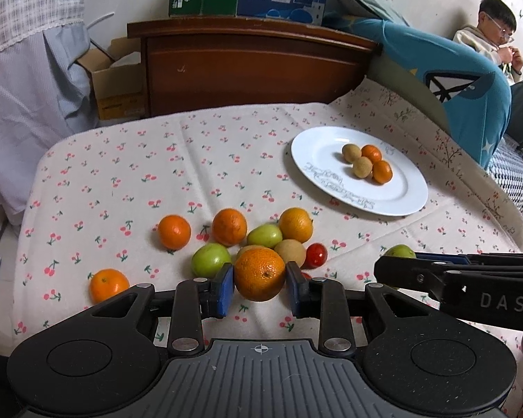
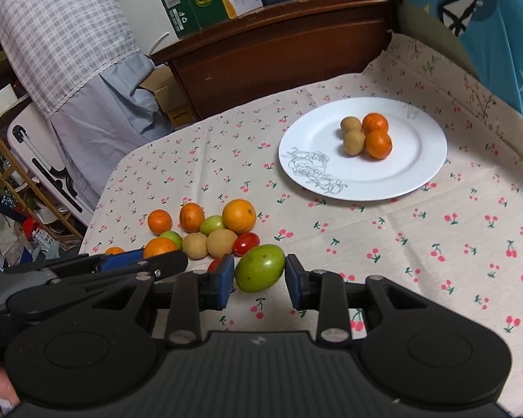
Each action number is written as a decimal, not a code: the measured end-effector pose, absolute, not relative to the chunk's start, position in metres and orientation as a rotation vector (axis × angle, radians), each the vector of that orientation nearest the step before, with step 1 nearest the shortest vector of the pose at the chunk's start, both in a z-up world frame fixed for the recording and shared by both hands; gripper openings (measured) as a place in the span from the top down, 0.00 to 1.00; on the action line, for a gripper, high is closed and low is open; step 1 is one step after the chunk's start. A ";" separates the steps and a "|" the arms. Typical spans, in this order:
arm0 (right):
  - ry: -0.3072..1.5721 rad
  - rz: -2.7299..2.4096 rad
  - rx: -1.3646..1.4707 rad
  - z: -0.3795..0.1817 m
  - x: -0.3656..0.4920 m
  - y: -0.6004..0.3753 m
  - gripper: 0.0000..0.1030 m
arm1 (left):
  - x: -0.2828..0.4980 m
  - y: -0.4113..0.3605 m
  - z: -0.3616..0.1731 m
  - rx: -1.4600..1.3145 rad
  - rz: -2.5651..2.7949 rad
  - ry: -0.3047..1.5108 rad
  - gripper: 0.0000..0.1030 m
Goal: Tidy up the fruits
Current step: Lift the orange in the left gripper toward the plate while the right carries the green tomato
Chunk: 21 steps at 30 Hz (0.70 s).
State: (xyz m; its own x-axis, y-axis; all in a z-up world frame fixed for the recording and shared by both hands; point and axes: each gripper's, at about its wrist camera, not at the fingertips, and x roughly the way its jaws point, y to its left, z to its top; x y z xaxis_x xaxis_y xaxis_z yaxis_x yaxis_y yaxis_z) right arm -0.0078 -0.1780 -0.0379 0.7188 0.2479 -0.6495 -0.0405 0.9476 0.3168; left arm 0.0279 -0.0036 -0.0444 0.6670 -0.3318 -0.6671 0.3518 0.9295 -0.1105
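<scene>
Orange (image 1: 259,273): being pinched between the blue pads of the left hand-held gripper (image 1: 259,287), lifted clear of the cloth, dead centre between the fingers.
Green fruit (image 2: 259,268): being pinched by the right hand-held gripper (image 2: 259,284); long axis is lying tilted across the jaw line, higher end toward the right pad.
Left hand-held gripper state: pads being pressed onto the orange on both sides, nothing loose.
Right hand-held gripper state: left pad is touching the fruit; contact at the right pad is looking thin, so the grip is judged lighter there.
Plate (image 2: 418,160): sitting ahead and to the right of both hand-held grippers, well apart from the pile; two oranges and two tan fruits are already lying on it, touching one another.
Nearer hand: right one is judged nearer the plate, since it is standing on the plate side of the left one.
Pile (image 1: 261,235): oranges, green fruits, tan fruits and small red tomatoes are being left on the cherry-print cloth (image 1: 157,160) just beyond the left hand-held gripper.
Coming move: both fruits are likely being carried forward-right to the plate.
Background: a person is sitting far right, uninvolved.
</scene>
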 end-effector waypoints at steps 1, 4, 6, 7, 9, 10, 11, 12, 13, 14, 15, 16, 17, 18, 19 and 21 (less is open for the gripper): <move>0.748 0.163 0.285 -0.035 -0.010 -0.179 0.69 | 0.028 -0.004 -0.043 0.030 -0.387 0.741 0.72; 0.735 0.164 0.280 -0.026 -0.015 -0.183 0.69 | 0.026 -0.004 -0.035 0.030 -0.399 0.715 0.72; 0.724 0.164 0.280 -0.019 -0.019 -0.188 0.69 | 0.026 -0.005 -0.027 0.030 -0.411 0.691 0.72; 0.718 0.162 0.280 -0.016 -0.021 -0.191 0.69 | 0.026 -0.005 -0.024 0.029 -0.418 0.682 0.72; 0.705 0.159 0.289 -0.009 -0.023 -0.199 0.69 | 0.028 -0.007 -0.018 0.031 -0.433 0.672 0.72; 0.699 0.158 0.299 -0.005 -0.024 -0.204 0.69 | 0.029 -0.008 -0.015 0.032 -0.440 0.664 0.72; 0.695 0.155 0.307 -0.003 -0.024 -0.208 0.69 | 0.030 -0.009 -0.013 0.034 -0.447 0.656 0.72; 0.691 0.151 0.316 0.000 -0.023 -0.213 0.69 | 0.032 -0.010 -0.010 0.034 -0.455 0.651 0.72; 0.688 0.144 0.326 0.002 -0.023 -0.219 0.69 | 0.034 -0.011 -0.008 0.032 -0.462 0.650 0.72; 0.686 0.139 0.335 0.003 -0.022 -0.223 0.69 | 0.037 -0.011 -0.007 0.028 -0.468 0.653 0.72; 0.685 0.131 0.347 0.005 -0.020 -0.228 0.69 | 0.041 -0.012 -0.006 0.023 -0.474 0.658 0.72; 0.684 0.122 0.360 0.006 -0.018 -0.233 0.69 | 0.044 -0.013 -0.005 0.018 -0.480 0.662 0.72; 0.684 0.113 0.375 0.006 -0.016 -0.238 0.69 | 0.048 -0.013 -0.005 0.012 -0.485 0.665 0.72; 0.683 0.105 0.391 0.007 -0.013 -0.242 0.69 | 0.052 -0.014 -0.004 0.011 -0.490 0.668 0.72; 0.683 0.099 0.403 0.007 -0.011 -0.246 0.69 | 0.057 -0.016 -0.004 0.016 -0.496 0.671 0.72; 0.683 0.078 0.414 0.007 -0.004 -0.253 0.69 | 0.065 -0.021 -0.003 0.031 -0.509 0.675 0.72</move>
State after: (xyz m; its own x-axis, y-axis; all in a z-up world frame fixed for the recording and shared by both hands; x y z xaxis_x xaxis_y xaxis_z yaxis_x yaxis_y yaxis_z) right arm -0.0042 -0.2533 0.0071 0.7758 0.2037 -0.5972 0.0641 0.9161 0.3958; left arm 0.0652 -0.0212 -0.0034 0.6638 -0.4403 -0.6046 0.4602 0.8776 -0.1339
